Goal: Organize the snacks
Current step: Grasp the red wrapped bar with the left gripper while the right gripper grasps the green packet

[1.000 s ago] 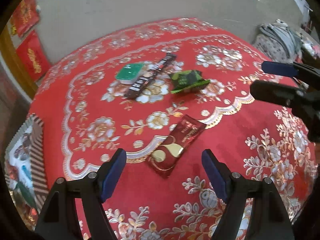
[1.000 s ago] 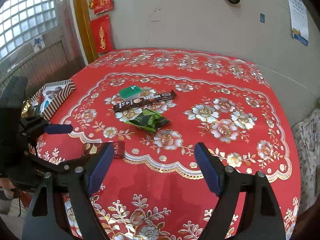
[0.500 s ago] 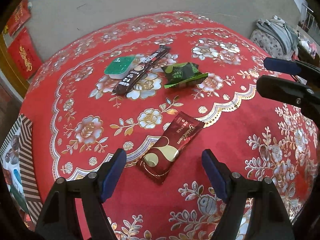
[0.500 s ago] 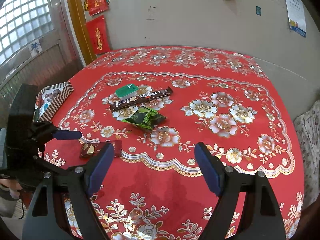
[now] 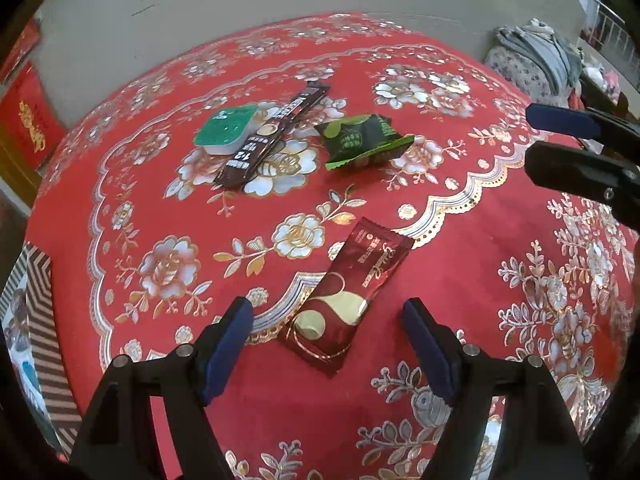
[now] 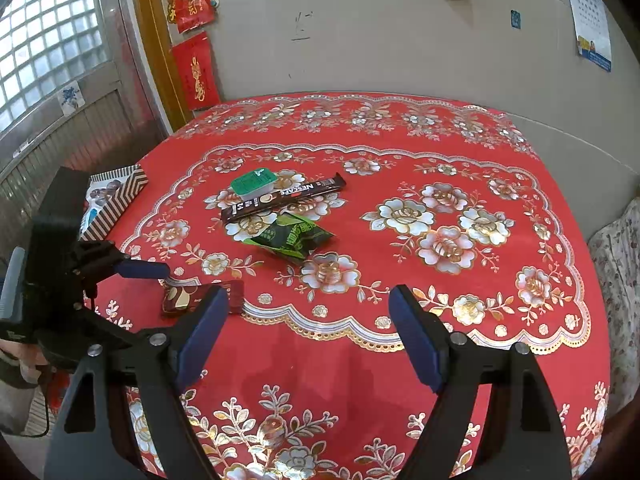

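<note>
The dark red foil snack packet with a gold swirl [image 5: 350, 298] lay flat on the surface [image 5: 460, 264], slanted, its near end between the fingers of the left gripper [image 5: 326, 344], whose jaws stood wide apart and held nothing. That framing suggested the packet was the piece lined up for the next grasp. It sat well apart from the other snacks farther in: a long dark brown stick sachet [image 5: 276, 136], a small tub with a green foil lid [image 5: 226, 128] just beside it, and a crumpled green wrapper [image 5: 362, 142] near both. They looked like a group already forming, so the red packet probably belonged with them.

The right gripper [image 6: 308, 332] hovered over bare cloth nearer the edge, jaws likewise apart and empty, seemingly waiting.

The surface wore a red cloth with gold and silver flowers. A striped open box [image 6: 116, 196] rested at its left edge. Behind stood a plain grey wall with red hangings [image 6: 196, 68], and a glass-block window [image 6: 44, 36] to the left.
</note>
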A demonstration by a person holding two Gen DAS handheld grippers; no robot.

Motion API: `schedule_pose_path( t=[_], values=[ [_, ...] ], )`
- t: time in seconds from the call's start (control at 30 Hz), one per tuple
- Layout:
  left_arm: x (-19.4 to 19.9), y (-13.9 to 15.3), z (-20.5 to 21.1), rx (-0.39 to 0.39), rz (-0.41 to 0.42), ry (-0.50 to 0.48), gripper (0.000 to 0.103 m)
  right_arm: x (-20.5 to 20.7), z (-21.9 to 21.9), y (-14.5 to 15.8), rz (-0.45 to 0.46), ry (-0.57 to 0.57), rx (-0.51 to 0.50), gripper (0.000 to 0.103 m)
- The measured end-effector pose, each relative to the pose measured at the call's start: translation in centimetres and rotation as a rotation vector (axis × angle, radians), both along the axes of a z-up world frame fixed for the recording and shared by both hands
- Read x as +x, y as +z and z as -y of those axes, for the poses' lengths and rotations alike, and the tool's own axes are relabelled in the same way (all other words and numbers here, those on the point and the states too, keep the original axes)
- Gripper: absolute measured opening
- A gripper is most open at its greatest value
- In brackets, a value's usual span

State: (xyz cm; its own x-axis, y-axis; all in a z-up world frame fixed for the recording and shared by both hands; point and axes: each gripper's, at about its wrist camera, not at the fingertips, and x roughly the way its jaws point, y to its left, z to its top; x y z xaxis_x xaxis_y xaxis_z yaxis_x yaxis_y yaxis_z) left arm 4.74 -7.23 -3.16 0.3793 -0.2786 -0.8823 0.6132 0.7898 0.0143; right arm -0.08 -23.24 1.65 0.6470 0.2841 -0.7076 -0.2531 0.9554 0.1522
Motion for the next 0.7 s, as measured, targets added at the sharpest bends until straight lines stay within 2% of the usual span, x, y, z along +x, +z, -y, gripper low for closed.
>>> schedule_pose_path(
  t=[0.17,0.23,0.27,0.3,0.33,0.47,0.7],
  values=[
    [0.4,0.0,0.5,-0.001,0.001,-0.021,0.075,0.0,0.0,-0.2,-0.006,0.001,-0.004,0.083],
    [0.1,0.1,0.5,-0.003,0.006,-0.04,0.063,0.0,0.0,-0.3,-0.008,-0.002,-0.005,0.083],
    [0.0,0.2,0.4,-0.005,0.008,-0.042,0.049,0.0,0.0,-0.3,-0.009,-0.003,-0.005,0.083],
    [0.0,0.4,0.3,-0.009,0.01,-0.037,0.031,0.0,0.0,-0.3,-0.009,-0.005,-0.003,0.083],
    [0.0,0.5,0.1,-0.007,0.012,-0.027,0.024,0.1,0.0,-0.3,-0.009,-0.005,-0.001,0.083],
    [-0.4,0.5,-0.7,-0.02,0.018,-0.009,0.024,0.2,0.0,-0.2,-0.007,-0.009,-0.007,0.083],
    [-0.6,0.5,-2.5,-0.039,0.034,0.103,0.024,2.0,-1.0,0.4,-0.006,-0.017,-0.041,0.083]
  ],
)
